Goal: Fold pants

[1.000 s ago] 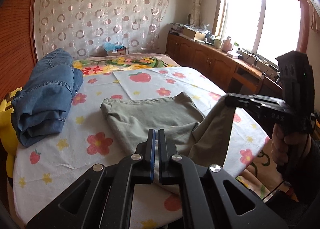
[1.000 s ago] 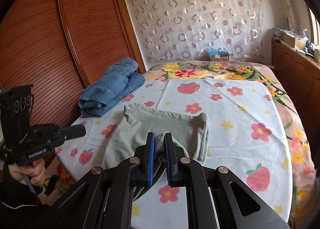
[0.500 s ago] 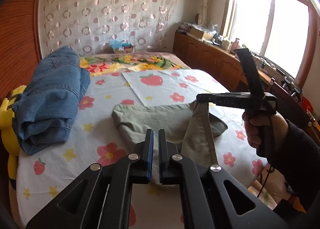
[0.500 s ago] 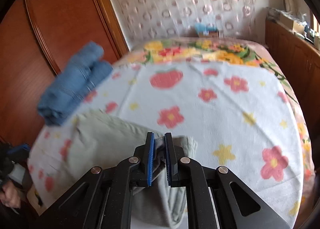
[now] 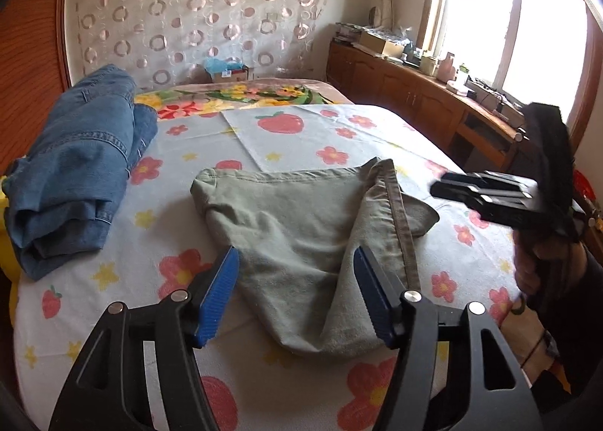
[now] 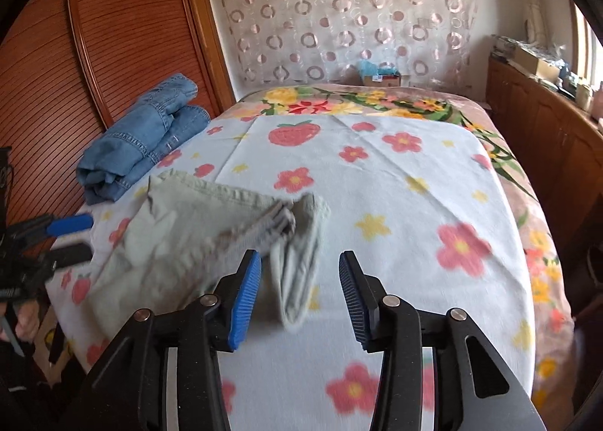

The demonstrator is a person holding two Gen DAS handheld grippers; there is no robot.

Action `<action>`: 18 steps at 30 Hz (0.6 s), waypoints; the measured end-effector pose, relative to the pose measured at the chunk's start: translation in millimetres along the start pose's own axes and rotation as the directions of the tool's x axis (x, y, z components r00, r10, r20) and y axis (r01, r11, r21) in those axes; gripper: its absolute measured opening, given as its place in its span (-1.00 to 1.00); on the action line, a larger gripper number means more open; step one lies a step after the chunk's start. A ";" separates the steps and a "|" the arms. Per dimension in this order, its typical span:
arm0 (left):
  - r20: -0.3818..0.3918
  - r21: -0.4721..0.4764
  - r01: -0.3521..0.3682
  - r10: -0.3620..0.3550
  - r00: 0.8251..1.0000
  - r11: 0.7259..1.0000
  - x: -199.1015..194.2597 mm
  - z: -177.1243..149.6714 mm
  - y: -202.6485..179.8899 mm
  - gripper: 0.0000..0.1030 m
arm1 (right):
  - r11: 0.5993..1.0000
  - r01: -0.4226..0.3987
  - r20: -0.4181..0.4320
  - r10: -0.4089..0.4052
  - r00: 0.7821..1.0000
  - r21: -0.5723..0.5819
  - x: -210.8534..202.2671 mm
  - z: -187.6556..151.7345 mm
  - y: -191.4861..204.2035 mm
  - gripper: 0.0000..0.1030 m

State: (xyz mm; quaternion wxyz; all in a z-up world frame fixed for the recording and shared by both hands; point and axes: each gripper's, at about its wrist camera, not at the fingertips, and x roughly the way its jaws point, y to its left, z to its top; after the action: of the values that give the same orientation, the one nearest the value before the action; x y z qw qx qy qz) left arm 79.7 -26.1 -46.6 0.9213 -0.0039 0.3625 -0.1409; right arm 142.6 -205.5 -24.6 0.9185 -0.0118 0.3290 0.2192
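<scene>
Olive-green pants lie partly folded on the flowered bedspread, with one flap and its hem laid over the top. My left gripper hangs just above their near edge. Its jaws are opening; cloth lies below the gap and the blue pads do not press on it. In the right wrist view the pants lie to the left, blurred. My right gripper stands over their loose end, jaws opening, the pads clear of the cloth. Each gripper shows in the other's view: right gripper, left gripper.
Folded blue jeans lie at the bed's left side against a wooden slatted wardrobe. A low wooden cabinet with clutter runs under the window on the right. A small box stands at the bed's far end. A hand grips the right tool.
Both grippers were shut on the pants and now stand open. The lifted cloth has dropped onto the bed. The right gripper swung out to the right.
</scene>
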 end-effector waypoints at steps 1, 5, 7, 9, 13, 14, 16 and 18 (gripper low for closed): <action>0.007 0.006 0.002 -0.002 1.000 1.000 -0.9 -0.4 -1.7 0.25 | 1.000 0.002 0.002 -0.002 1.000 0.006 -4.7 -6.2 -0.5 -0.10; 0.011 0.032 -0.007 0.006 1.000 0.999 -0.6 -2.3 -13.4 0.25 | 0.999 0.023 0.006 -0.023 1.000 0.028 -17.0 -23.2 -2.9 -0.10; 0.005 0.045 0.017 -0.017 1.000 0.999 2.8 -3.3 -18.7 0.25 | 0.998 0.031 0.002 -0.032 0.999 0.047 -19.4 -29.4 -5.8 -0.10; -0.002 0.065 0.028 -0.028 1.000 0.998 5.8 -5.7 -27.0 0.23 | 0.998 0.037 -0.001 -0.037 0.999 0.058 -22.8 -34.1 -9.1 -0.10; -0.040 0.095 0.064 -0.061 0.997 0.993 11.9 -10.0 -40.5 -0.05 | 0.996 0.047 -0.008 -0.047 0.999 0.076 -28.9 -41.1 -12.0 -0.10; -0.047 0.101 0.071 -0.067 0.997 0.992 13.1 -10.8 -42.9 -0.10 | 0.996 0.046 -0.008 -0.046 0.999 0.079 -32.6 -43.7 -15.3 -0.10; -0.055 0.115 0.087 -0.081 0.995 0.989 14.1 -12.6 -48.9 -0.16 | 0.996 0.044 -0.008 -0.044 0.999 0.081 -34.5 -44.8 -16.3 -0.10; -0.064 0.127 0.107 -0.100 0.993 0.986 15.2 -14.7 -54.6 -0.23 | 0.996 0.044 -0.008 -0.043 0.999 0.084 -34.9 -44.7 -16.9 -0.10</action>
State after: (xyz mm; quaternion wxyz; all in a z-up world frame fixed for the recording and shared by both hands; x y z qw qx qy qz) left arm 66.4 -81.2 -61.6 0.9003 0.0412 0.3780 -0.2118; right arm 98.7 -241.9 -40.4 0.9217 0.0189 0.3405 0.1850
